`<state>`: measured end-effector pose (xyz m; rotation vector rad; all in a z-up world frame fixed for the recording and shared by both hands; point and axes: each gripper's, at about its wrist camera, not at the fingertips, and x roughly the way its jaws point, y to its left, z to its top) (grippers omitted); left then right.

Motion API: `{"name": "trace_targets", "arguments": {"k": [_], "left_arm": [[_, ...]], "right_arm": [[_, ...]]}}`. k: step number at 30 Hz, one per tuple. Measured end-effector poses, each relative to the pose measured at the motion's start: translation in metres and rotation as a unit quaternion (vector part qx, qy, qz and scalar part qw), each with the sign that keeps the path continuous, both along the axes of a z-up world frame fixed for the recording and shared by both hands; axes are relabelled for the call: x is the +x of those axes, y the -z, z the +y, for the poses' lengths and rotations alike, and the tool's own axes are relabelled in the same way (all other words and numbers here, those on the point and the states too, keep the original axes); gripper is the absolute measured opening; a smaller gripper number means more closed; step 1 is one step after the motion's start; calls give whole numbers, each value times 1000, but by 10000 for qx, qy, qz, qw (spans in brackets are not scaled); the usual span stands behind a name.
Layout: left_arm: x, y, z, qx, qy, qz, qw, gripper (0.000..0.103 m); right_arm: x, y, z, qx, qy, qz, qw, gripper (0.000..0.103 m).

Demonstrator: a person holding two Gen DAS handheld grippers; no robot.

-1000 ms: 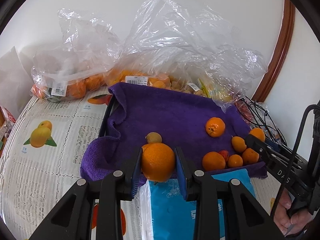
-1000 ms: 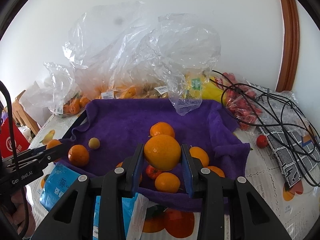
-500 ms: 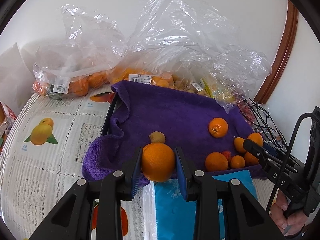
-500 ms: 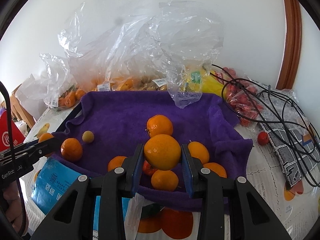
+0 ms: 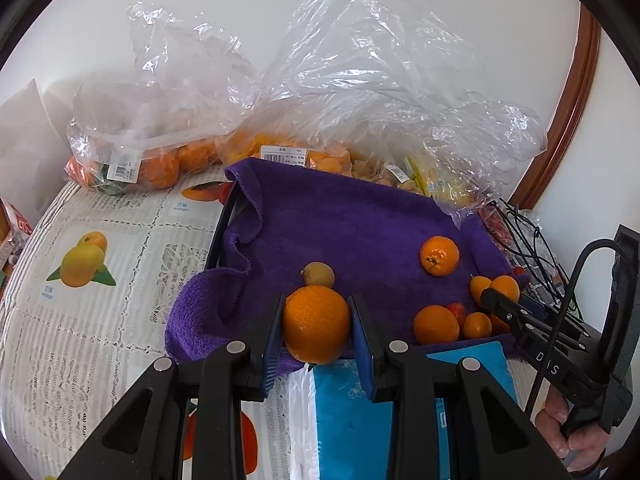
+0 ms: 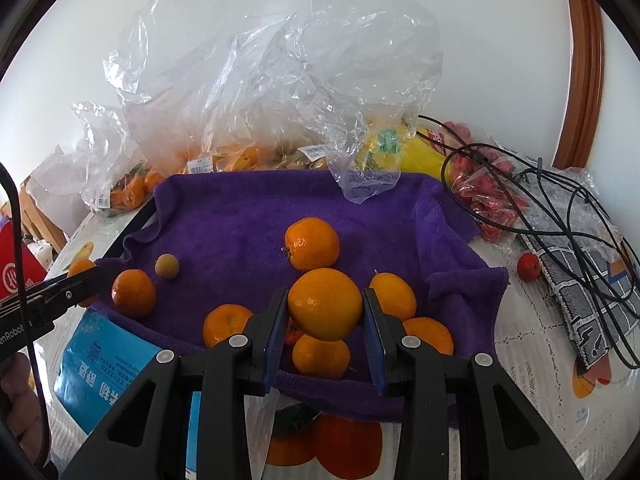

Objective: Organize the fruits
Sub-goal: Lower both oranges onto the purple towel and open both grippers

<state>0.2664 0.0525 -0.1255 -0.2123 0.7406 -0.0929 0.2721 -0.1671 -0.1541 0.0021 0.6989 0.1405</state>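
Where the left wrist view is centred, the left gripper [image 5: 316, 330] is clamped on an orange [image 5: 317, 323] at the near edge of the purple towel [image 5: 340, 220]; bagged oranges [image 5: 160, 166] are seen upper left. Lower centre of the right wrist view, the right gripper [image 6: 325, 316] is clamped on a second orange [image 6: 325, 304] above loose fruit; black cables [image 6: 560, 200] are tangled at right.

Ahead of your tools, a plain white wall [image 5: 320, 8] fills the background, evenly lit by soft daylight. Off to the right, a curved brown wooden door frame [image 6: 582, 60] runs up that wall. Below you, the table wears a lace-patterned tablecloth [image 5: 80, 320] printed with fruit pictures.
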Motion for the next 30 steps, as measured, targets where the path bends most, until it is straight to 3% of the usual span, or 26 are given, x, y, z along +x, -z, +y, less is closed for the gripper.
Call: {"name": "trace_targets", "arguments": {"k": [11, 30], "left_arm": [[0, 0, -3, 39, 38, -25, 10000, 30], [18, 5, -23, -92, 107, 73, 9999, 30]], "right_arm": [[-4, -4, 3, -211, -25, -75, 9997, 36], [-14, -16, -4, 55, -86, -132, 9999, 36]]}}
